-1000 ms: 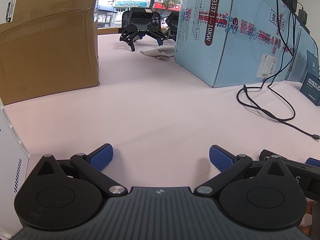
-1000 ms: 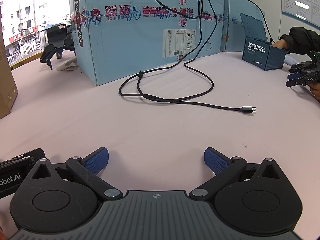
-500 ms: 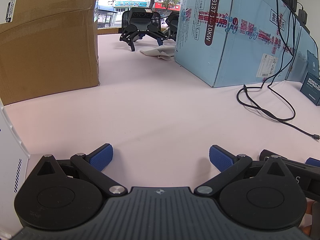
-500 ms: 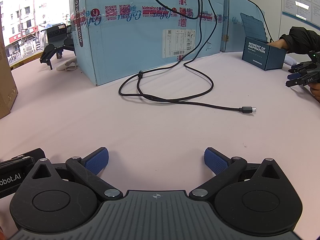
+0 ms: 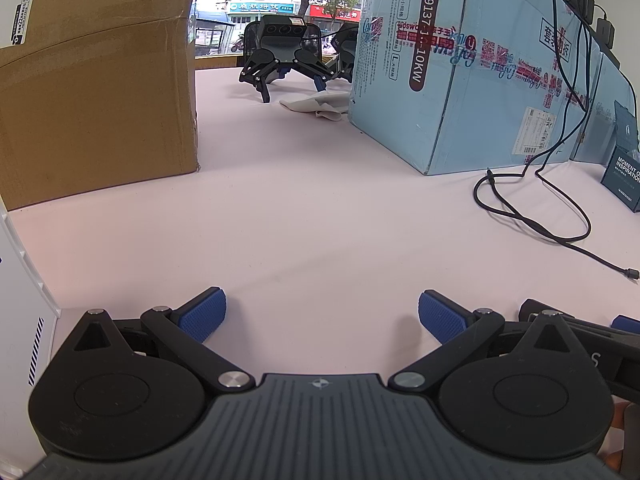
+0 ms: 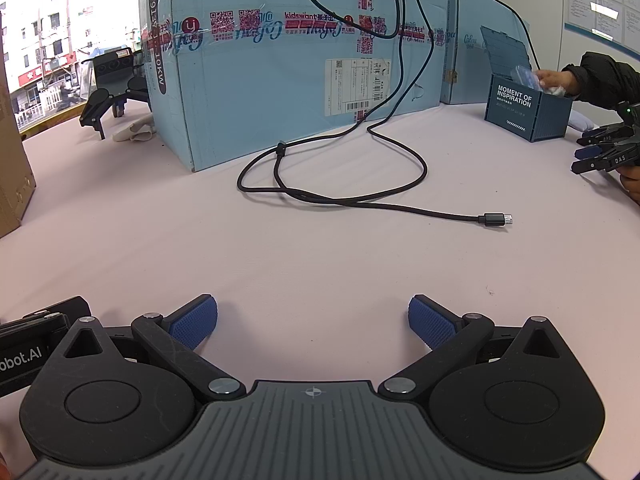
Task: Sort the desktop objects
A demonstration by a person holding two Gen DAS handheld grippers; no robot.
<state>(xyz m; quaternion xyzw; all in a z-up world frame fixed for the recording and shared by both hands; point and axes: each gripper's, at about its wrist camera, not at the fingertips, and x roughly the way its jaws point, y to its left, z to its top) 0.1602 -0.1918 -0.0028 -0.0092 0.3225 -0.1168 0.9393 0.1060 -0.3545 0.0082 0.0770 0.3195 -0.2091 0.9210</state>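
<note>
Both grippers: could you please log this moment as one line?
left gripper open, empty | right gripper open, empty | black cable untouched on table

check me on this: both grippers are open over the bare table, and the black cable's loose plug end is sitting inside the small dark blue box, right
Not quite. The cable ends in a plug lying on the bare table, well apart from the small dark blue box, as the right wrist view shows. The rest holds: the left gripper and right gripper are both open with nothing between the fingers.
</note>
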